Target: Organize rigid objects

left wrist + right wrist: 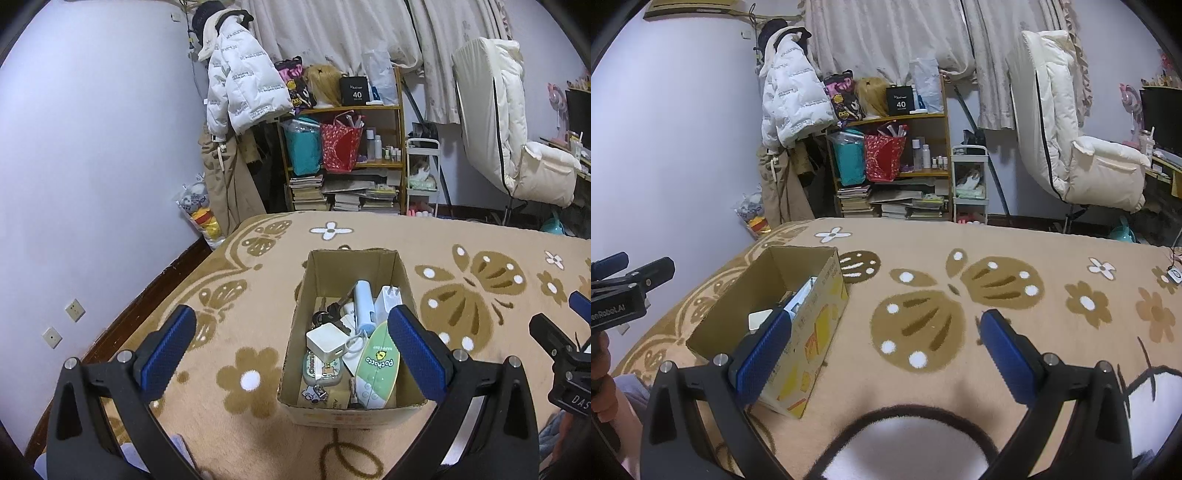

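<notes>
Cardboard box [351,332] is sitting on the flowered beige blanket [240,332], well filled already: a white square charger [325,341] is lying near the middle, a pale blue cylinder [364,306] is leaning toward the far end, a white plug adapter [388,297] is standing beside it, and a green oval card [378,365] is slanting across the near right corner. A small case [321,367] and some keys [327,314] are tucked along the left side.

Left gripper [293,350] is hanging over the near end of the box with its blue pads spread wide and nothing between them. Right gripper [882,352] is hovering over bare blanket just beside the box, its fingers likewise gaping and carrying nothing.

Judging by this, the sorting is looking close to finished. Nothing loose is showing on the blanket near the box; only one small white object with a cord [1174,276] is lying at the far right edge, well apart, and I cannot tell whether it belongs with the rest. If it does, fetching it is what is remaining; otherwise both tools are simply idling.
</notes>
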`<state>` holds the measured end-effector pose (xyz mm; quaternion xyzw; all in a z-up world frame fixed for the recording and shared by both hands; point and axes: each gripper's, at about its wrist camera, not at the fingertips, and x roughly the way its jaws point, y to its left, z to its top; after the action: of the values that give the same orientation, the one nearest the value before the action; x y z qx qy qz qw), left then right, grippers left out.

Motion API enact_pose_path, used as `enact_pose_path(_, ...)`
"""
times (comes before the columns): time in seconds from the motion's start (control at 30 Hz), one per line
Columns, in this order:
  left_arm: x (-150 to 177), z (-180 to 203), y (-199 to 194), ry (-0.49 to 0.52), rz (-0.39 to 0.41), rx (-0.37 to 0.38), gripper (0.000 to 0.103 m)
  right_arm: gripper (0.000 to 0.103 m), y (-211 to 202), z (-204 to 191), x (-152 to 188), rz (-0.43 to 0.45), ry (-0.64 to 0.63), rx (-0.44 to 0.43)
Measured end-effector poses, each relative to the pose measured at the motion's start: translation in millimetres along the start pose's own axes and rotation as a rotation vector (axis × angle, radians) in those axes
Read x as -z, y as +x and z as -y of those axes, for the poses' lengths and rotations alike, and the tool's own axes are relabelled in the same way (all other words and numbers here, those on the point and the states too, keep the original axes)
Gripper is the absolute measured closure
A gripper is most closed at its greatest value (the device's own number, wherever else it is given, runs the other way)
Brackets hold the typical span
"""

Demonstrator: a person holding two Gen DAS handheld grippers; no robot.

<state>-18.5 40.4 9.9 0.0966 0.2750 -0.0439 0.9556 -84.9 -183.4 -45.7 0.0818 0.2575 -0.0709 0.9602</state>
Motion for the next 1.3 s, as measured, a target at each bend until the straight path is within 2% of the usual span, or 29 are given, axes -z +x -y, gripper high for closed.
enact_pose_path(1.3,4.5,11.1,4.7,0.048,-0.030,-0.009,0.000,0.000,5.7,-1.4,3.5,-0.025,-0.020,0.002)
